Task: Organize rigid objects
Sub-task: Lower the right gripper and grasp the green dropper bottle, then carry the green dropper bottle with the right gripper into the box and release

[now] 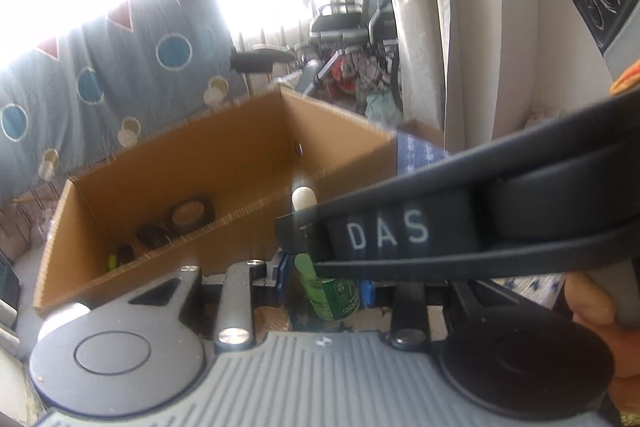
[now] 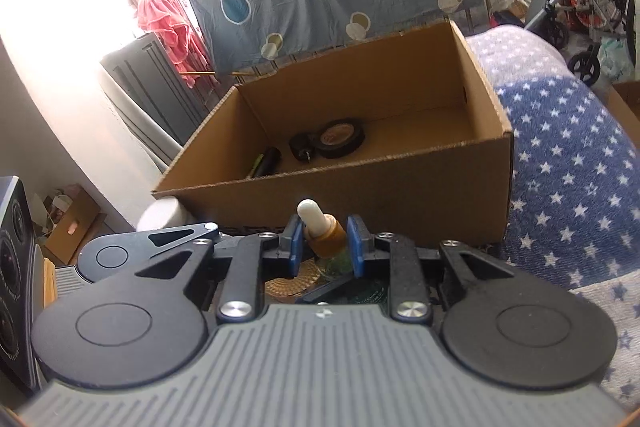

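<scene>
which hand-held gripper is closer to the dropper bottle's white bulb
Right. The right hand-held gripper clamps the dropper bottle by its amber collar, just under the white bulb; the left hand-held gripper holds the green body lower down.

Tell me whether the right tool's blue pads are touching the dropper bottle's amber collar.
Touching. The right wrist view shows the right tool with both blue pads pressed against the amber collar of the green glass dropper bottle, no gap on either side.

Both wrist views look down, close, sharing the cardboard box (image 1: pixel 224 163) (image 2: pixel 400 115).
</scene>
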`<action>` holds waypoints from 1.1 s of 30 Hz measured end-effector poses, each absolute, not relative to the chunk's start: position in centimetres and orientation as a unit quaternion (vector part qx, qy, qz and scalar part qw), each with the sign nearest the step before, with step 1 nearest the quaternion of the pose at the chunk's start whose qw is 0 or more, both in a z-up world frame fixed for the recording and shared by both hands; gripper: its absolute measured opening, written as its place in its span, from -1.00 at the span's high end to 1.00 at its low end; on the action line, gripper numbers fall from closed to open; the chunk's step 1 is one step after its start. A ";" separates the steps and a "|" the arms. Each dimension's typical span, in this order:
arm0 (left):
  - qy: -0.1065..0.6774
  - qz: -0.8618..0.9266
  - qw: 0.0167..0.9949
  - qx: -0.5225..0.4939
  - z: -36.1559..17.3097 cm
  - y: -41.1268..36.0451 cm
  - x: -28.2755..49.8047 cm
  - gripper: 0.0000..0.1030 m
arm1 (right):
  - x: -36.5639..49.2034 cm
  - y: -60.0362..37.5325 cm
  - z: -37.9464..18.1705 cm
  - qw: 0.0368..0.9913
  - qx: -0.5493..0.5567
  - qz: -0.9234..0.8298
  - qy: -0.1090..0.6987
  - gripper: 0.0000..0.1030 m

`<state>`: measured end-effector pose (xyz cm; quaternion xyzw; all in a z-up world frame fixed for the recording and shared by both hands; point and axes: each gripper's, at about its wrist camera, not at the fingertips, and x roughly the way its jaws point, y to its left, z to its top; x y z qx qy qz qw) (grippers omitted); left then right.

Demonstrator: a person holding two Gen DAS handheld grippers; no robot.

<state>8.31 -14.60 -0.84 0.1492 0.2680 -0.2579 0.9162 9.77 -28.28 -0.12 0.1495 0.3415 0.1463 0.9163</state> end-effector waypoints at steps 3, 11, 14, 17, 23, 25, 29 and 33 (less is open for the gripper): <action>0.248 -0.251 0.925 0.144 1.1 -14.1 7.1 0.34 | 8.5 -28.1 2.2 0.925 0.136 0.154 0.321 0.57; 0.212 -0.228 0.942 0.128 6.4 -13.0 6.0 0.34 | 6.3 -27.1 8.3 0.944 0.101 0.181 0.258 0.57; 0.208 -0.218 0.945 0.124 7.7 -12.7 6.7 0.34 | 6.4 -26.8 10.2 0.947 0.094 0.190 0.242 0.57; 0.213 -0.208 0.948 0.116 8.5 -12.1 7.8 0.34 | 7.1 -26.4 11.6 0.946 0.089 0.201 0.238 0.57; 0.261 -0.187 0.942 0.097 8.9 -11.5 13.1 0.34 | 12.0 -25.8 13.1 0.930 0.086 0.234 0.269 0.57; 0.286 -0.187 0.936 0.084 8.6 -11.2 15.4 0.35 | 14.7 -25.7 12.9 0.920 0.093 0.247 0.290 0.57; 0.325 -0.172 0.927 0.078 6.9 -11.4 19.6 0.35 | 20.0 -26.1 11.7 0.899 0.110 0.257 0.336 0.57; 0.347 -0.150 0.922 0.082 5.0 -11.5 22.1 0.35 | 24.8 -26.2 9.1 0.880 0.134 0.257 0.377 0.57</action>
